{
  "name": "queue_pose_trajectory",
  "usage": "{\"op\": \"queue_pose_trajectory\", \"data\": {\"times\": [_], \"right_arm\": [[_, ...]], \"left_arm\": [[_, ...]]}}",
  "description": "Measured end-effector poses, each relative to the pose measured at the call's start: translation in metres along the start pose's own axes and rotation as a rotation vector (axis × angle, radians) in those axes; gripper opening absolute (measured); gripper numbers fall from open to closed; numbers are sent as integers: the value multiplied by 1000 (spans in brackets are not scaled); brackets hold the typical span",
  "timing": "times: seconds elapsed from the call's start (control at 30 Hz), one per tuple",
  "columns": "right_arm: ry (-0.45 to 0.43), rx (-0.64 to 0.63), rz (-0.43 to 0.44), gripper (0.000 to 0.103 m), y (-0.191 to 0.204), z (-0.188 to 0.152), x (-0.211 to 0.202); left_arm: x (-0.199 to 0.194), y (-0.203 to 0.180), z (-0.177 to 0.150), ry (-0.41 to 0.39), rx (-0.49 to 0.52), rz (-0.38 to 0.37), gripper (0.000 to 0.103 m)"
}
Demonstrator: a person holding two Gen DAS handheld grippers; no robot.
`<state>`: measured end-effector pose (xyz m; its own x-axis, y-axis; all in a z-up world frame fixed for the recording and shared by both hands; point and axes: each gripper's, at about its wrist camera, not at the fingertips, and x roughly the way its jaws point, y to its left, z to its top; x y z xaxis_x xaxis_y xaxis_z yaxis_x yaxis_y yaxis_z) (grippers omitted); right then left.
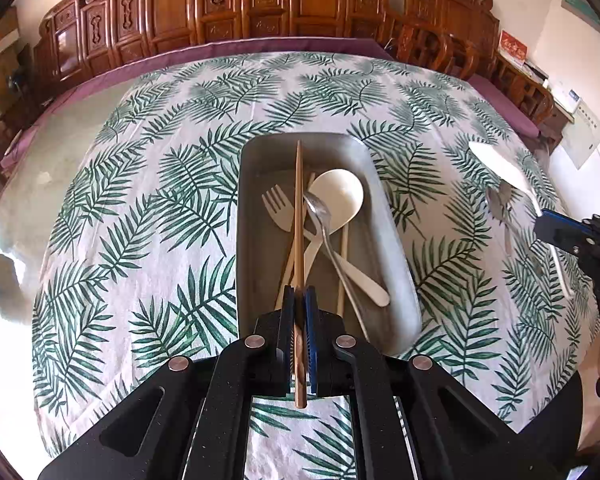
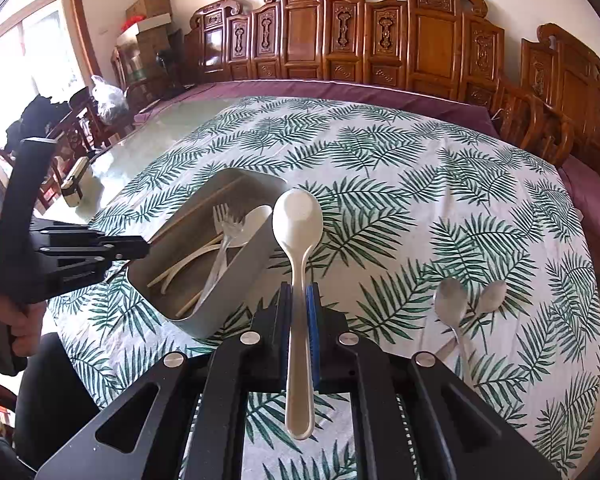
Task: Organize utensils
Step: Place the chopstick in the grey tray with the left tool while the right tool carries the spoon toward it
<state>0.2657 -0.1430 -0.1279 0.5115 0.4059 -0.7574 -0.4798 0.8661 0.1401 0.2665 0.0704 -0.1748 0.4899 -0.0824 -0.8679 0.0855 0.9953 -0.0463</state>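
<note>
Utensils are half sorted: each gripper carries one piece near the grey tray point(image 1: 396, 264).

Left gripper point(image 1: 299, 300) is closed on a thin, light, stiff chopstick point(image 1: 298, 216) above the tray; right gripper point(image 2: 299, 300) pinches the smooth, probably slippery white spoon point(image 2: 298, 232) at mid handle, beside the tray. Two metal spoons point(image 2: 466, 304) lie on the cloth, their handles partly hidden.

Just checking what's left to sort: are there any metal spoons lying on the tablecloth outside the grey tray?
Yes, two metal spoons lie side by side on the tablecloth, right of the grey tray.
</note>
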Motion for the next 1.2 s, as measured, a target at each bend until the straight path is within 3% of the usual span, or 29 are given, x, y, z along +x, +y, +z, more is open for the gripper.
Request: {"op": "queue_pose_trajectory", "data": {"times": [0.63,0.83,0.97,1.2], "right_arm": [[31,-24,28,9,22,5,14],[30,-36,44,9,34,13,20],[29,-43,60,9,42,21,27],[35,-50,99,9,63,39,48]], "left_arm": [[20,10,6,23,-18,3,5],[6,17,8,-9,-25,1,6],[-10,24,9,-41,-30,8,14],[-37,43,9,-90,-47,22,16]]}}
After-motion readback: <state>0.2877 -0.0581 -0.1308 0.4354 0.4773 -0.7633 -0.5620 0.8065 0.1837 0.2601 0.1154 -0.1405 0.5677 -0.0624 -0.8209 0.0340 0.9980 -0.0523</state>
